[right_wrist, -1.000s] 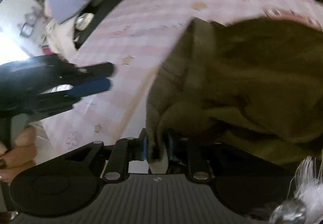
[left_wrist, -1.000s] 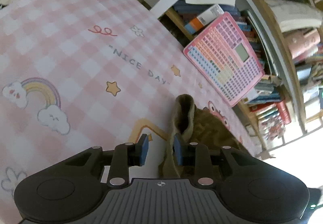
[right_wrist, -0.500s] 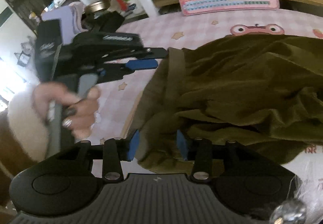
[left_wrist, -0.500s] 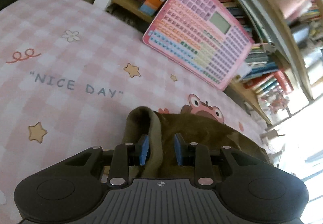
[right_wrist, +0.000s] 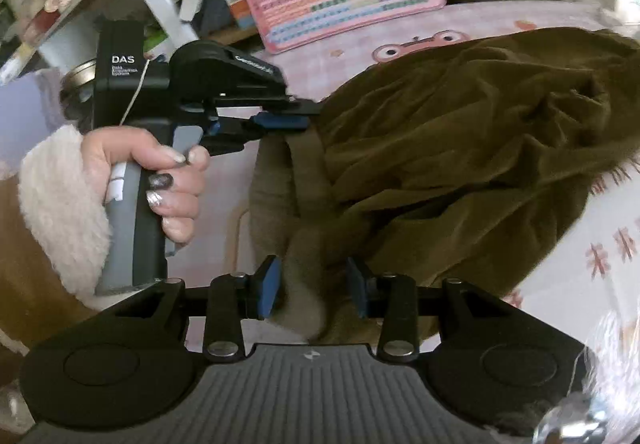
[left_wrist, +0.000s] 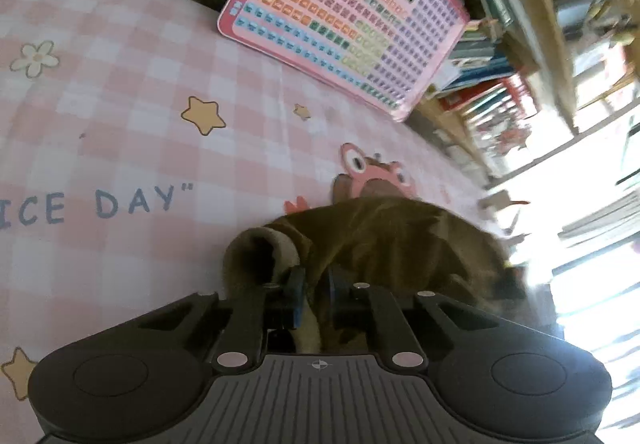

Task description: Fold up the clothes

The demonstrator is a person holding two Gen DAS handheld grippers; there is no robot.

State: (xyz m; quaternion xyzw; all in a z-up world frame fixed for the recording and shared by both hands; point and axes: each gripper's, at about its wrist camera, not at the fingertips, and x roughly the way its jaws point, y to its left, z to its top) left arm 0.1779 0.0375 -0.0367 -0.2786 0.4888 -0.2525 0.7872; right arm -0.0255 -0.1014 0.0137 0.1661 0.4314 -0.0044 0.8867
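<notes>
An olive-brown garment (right_wrist: 460,140) lies bunched on the pink checked cloth (left_wrist: 120,116). In the left wrist view the garment (left_wrist: 392,236) has a rolled cuff or waistband edge near the fingers. My left gripper (left_wrist: 316,294) is shut on that edge; it also shows in the right wrist view (right_wrist: 288,120), clamped on the garment's left edge. My right gripper (right_wrist: 314,284) is open, its blue pads on either side of a hanging fold of the garment.
A pink keyboard-like toy board (left_wrist: 344,16) leans against a bookshelf (left_wrist: 520,44) at the far edge of the cloth. A person's hand (right_wrist: 160,180) holds the left gripper's handle. Jars and clutter (right_wrist: 80,76) stand at the left.
My left gripper moved onto the garment's edge and closed on it. My right gripper opened and let go of the fold. The garment shifted right.
</notes>
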